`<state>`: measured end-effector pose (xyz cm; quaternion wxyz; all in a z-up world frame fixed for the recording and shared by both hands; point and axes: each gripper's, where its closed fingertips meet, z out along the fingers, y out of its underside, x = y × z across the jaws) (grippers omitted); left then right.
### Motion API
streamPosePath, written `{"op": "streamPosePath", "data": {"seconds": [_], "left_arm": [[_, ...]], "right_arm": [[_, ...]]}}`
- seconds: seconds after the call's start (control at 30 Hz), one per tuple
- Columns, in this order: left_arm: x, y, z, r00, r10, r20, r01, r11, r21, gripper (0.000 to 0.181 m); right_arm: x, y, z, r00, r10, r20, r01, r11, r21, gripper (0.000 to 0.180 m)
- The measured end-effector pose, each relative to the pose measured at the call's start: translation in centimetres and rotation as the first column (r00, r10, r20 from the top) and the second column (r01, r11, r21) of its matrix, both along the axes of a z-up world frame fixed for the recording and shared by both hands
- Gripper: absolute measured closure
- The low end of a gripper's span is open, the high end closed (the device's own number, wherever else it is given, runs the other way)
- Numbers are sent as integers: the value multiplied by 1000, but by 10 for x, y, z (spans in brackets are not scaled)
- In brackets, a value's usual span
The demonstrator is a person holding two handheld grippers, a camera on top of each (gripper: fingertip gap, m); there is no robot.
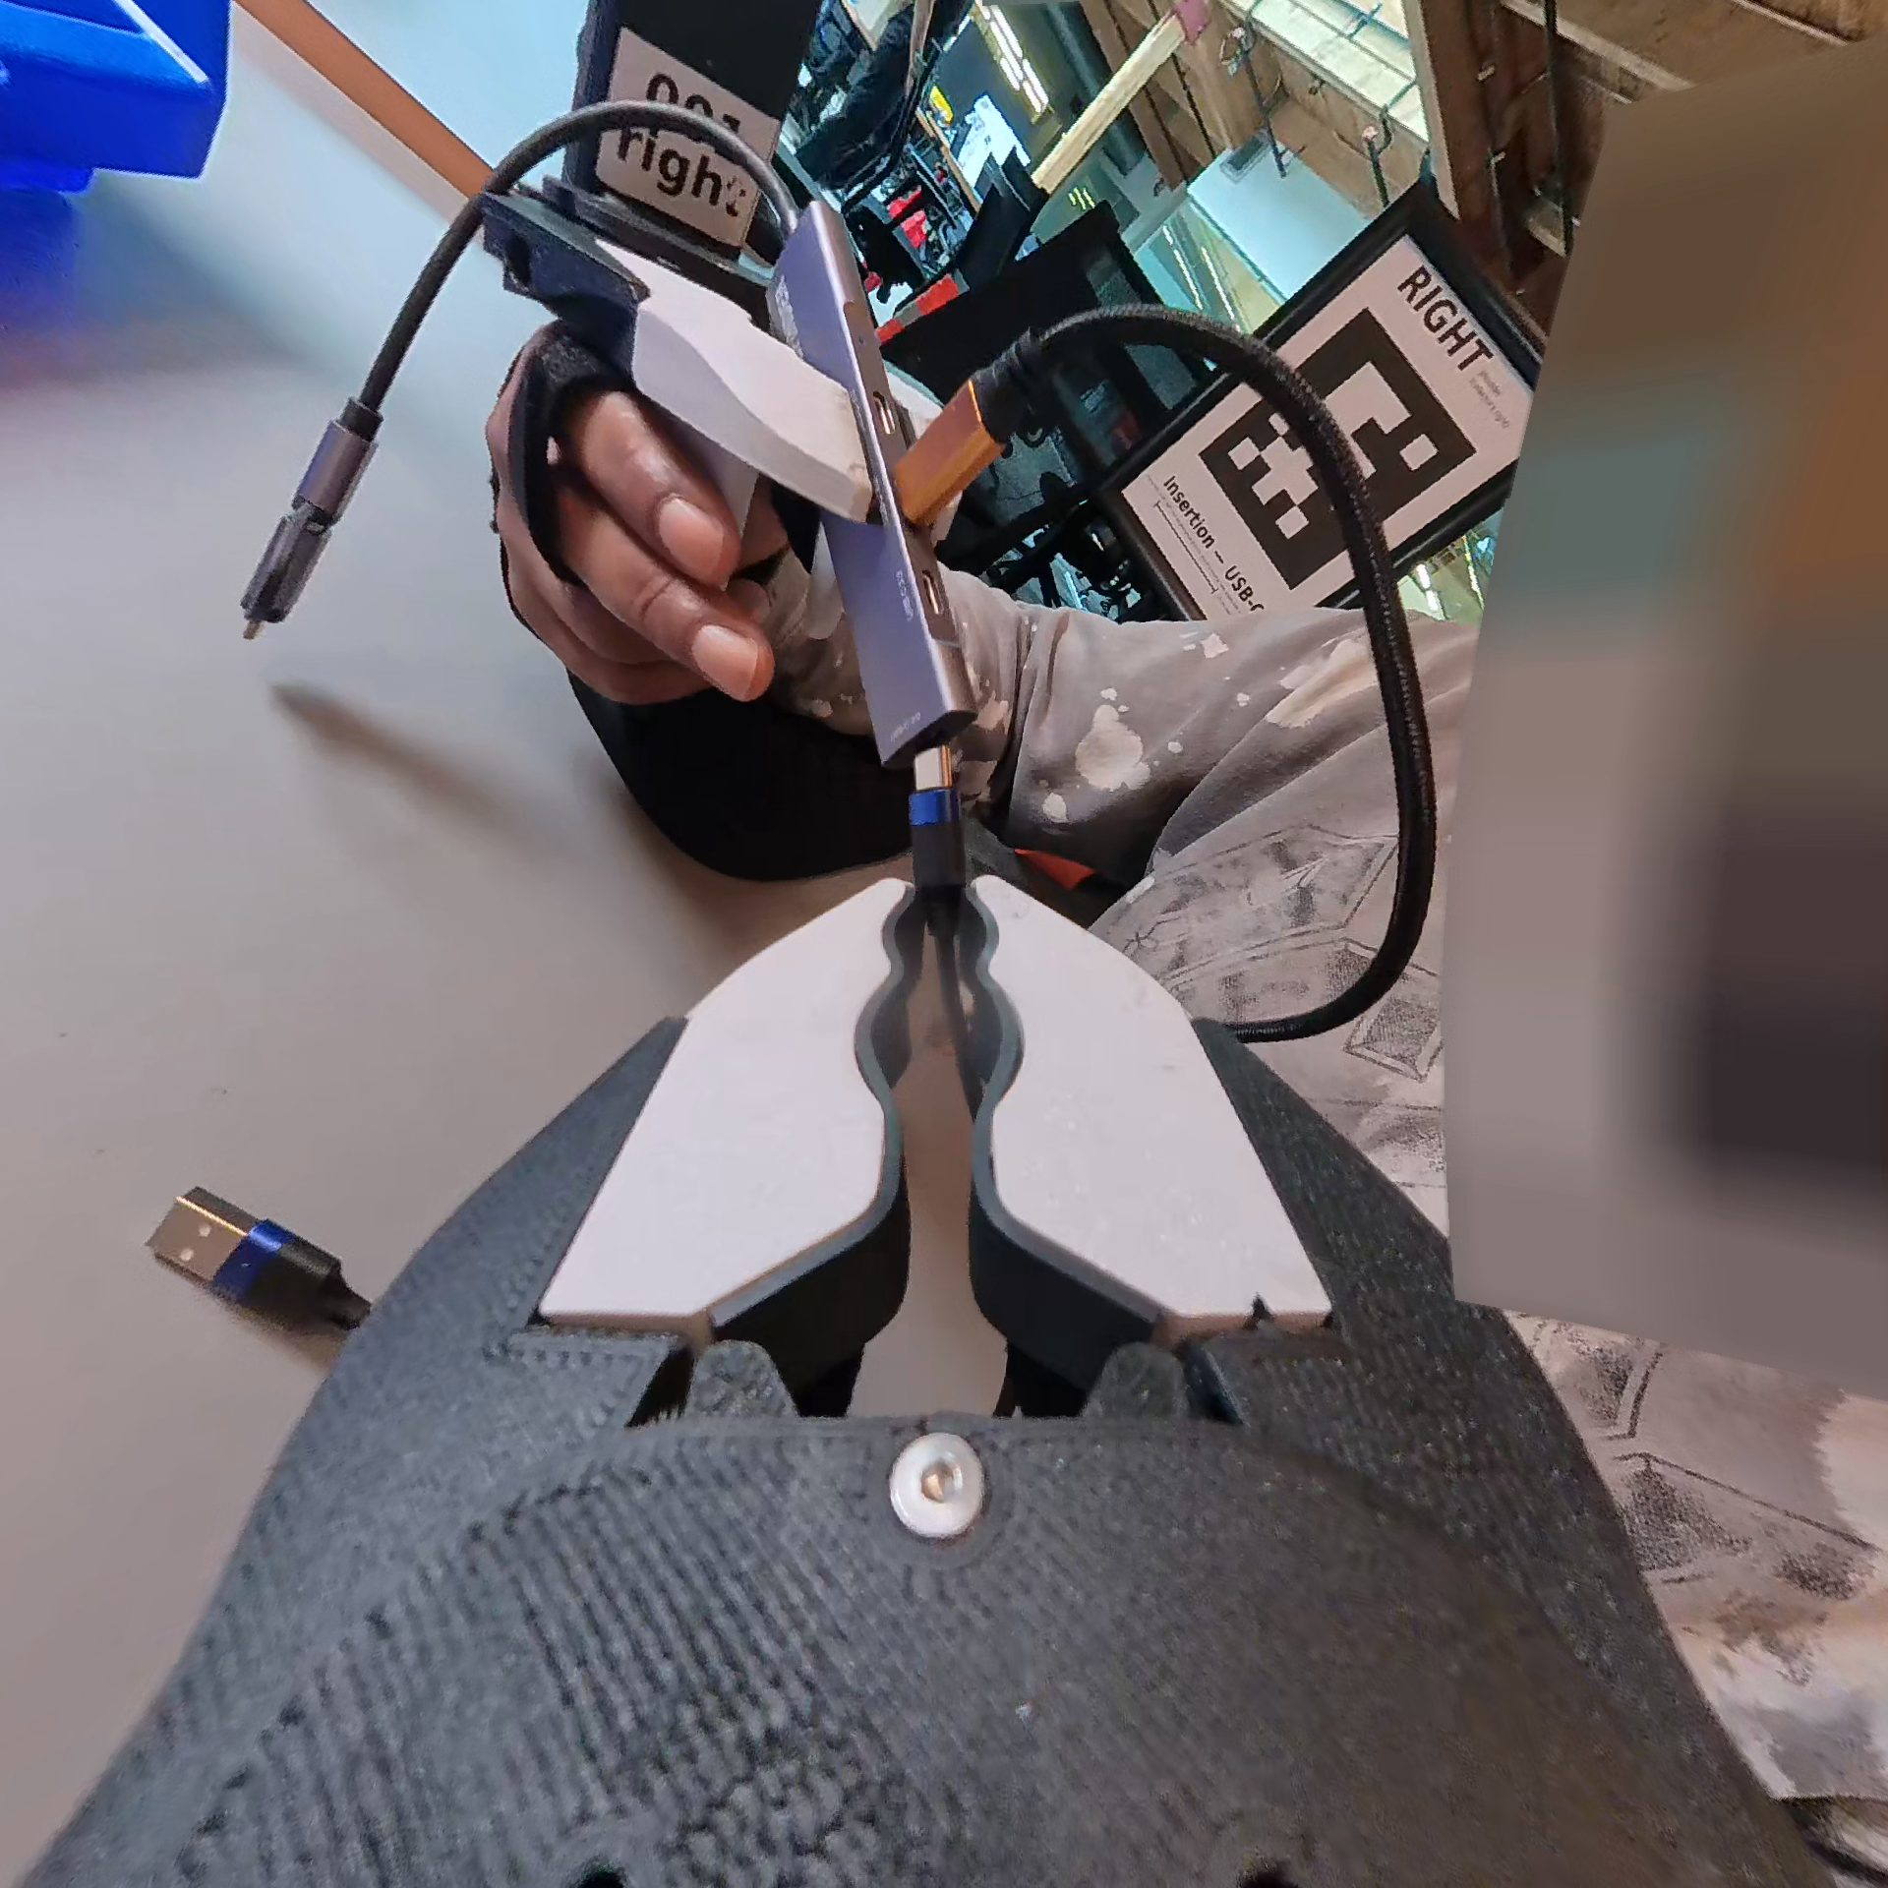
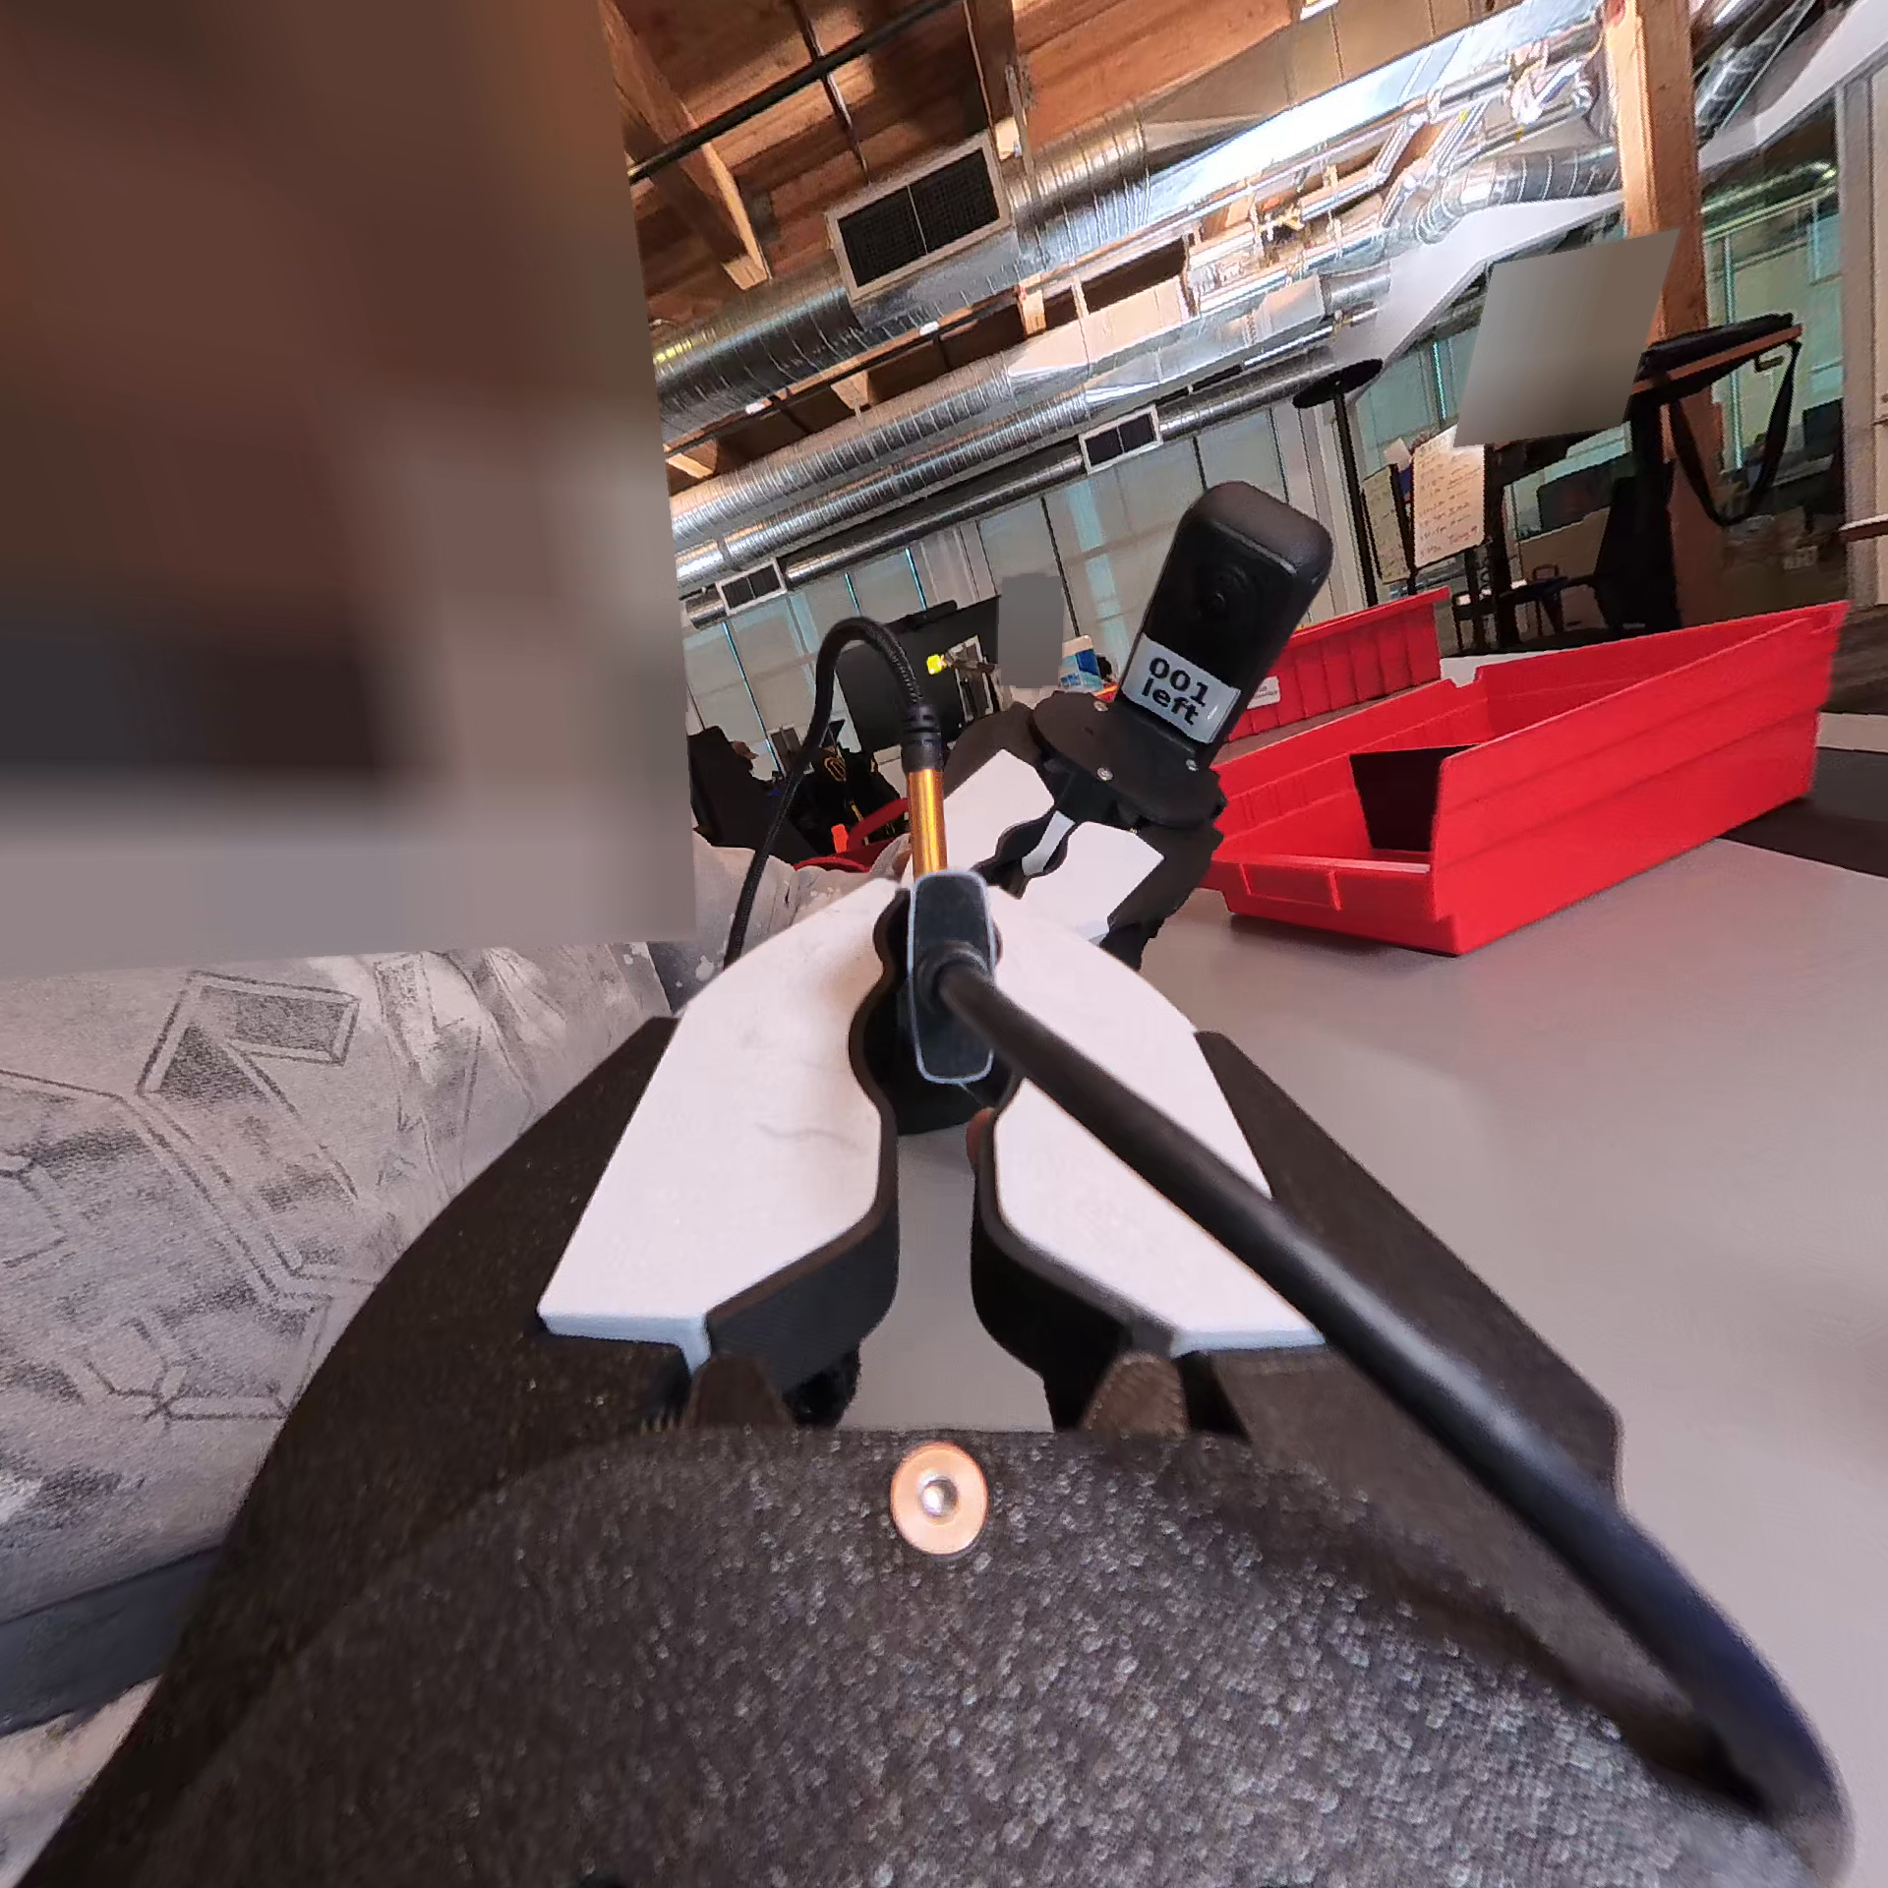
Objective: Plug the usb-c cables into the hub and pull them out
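Left gripper (image 1: 938,899): white fingers (image 1: 776,1103) closed on the blue-collared cable just behind its plug; seen farther off in the right wrist view (image 2: 1032,848), with a black camera mounted on top.
Blue-collared cable (image 1: 936,838): thin and black; its metal tip sits in the lower end port of the hub, though how deep it sits cannot be told.
Hub (image 1: 879,511): slim grey bar, held clear of the counter and tilted, its lower end toward the left gripper; in the right wrist view only its end face (image 2: 950,981) shows.
Right gripper (image 2: 935,919): fingers (image 2: 756,1103) clamped on the hub across its width; in the left wrist view (image 1: 817,450) one white finger lies along the hub's side.
Orange-shelled plug (image 1: 945,450): seated in a side port of the hub, standing out from its edge; also visible beyond the right fingertips (image 2: 928,817).
Braided black cable (image 1: 1369,572): runs from the orange-shelled plug in a wide loop down to the right.
Hub tail cable (image 1: 429,296): arcs from the hub's upper end and hangs, ending in a grey connector (image 1: 296,521) above the counter.
USB-A plug (image 1: 230,1252): blue-collared, lying loose on the counter at lower left.
Hand (image 1: 623,552): person's hand in a black fingerless glove behind the hub.
Counter (image 1: 204,868): plain grey surface.
Red bins (image 2: 1532,787): two, on the counter at right.
Blue bin (image 1: 102,92): upper left corner, blurred.
Marker sign (image 1: 1338,439): black-framed, standing behind the cables.
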<state>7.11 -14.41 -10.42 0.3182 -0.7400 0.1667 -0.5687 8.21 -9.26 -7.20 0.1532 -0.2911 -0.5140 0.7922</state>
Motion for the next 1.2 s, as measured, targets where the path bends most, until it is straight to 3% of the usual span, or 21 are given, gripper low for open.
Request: {"op": "streamPosePath", "data": {"seconds": [0.47, 0.9, 1.07, 1.2], "left_arm": [[-7, 1, -10, 999, 15, -28, -16, 1000, -19, 175], [-2, -5, -7, 1000, -23, -19, 23, 999, 45, 175], [-17, 7, -2, 992, 100, -78, -86, 982, 171, 174], [-19, 15, -1, 966, 196, -170, -143, 949, 281, 152]], "right_arm": [[-7, -6, -12, 997, -59, 58, 51, 989, 139, 170], [-5, -14, -12, 994, 22, 109, -29, 997, 65, 170], [-14, -5, -9, 993, -59, 107, 51, 996, 71, 171], [-20, -12, -16, 987, -68, 147, 53, 994, 99, 170]]}}
